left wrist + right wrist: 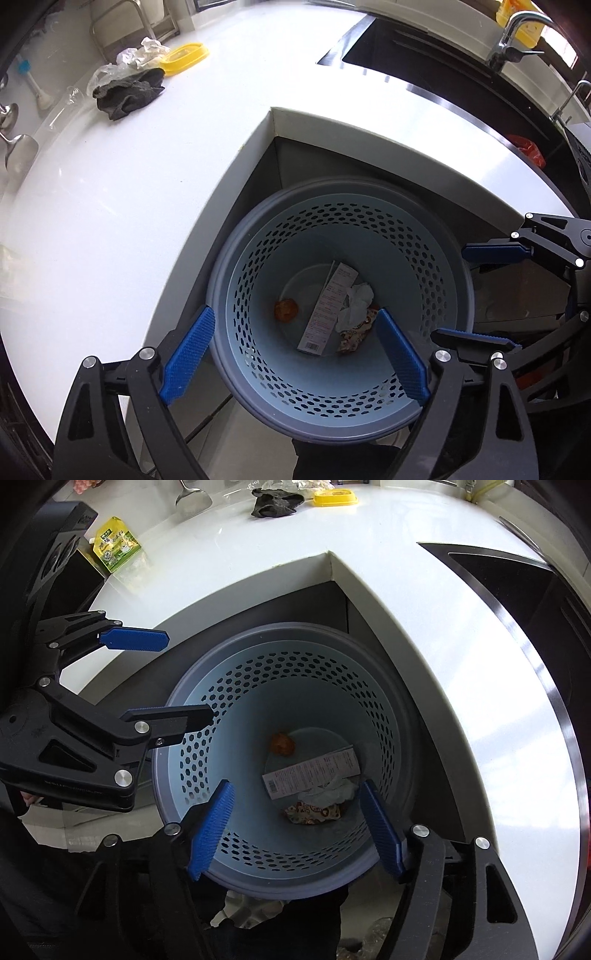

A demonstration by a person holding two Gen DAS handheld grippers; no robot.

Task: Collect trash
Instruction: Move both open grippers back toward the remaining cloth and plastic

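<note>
We see a white counter (122, 192) wrapping around an inner corner. On it, at the far end, lie a grey cloth (129, 92), crumpled plastic (138, 55) touching the cloth and a yellow lid (184, 57) just beside them. A green packet (116, 544) sits near the counter's left edge.

The print on the flat carton (327, 308) in the basket (258, 266) is too small to be read. The patterned wrapper (314, 812) is partly covered by crumpled tissue (328, 792). The yellow bottle (517, 18) is cut off at the upper right.
</note>
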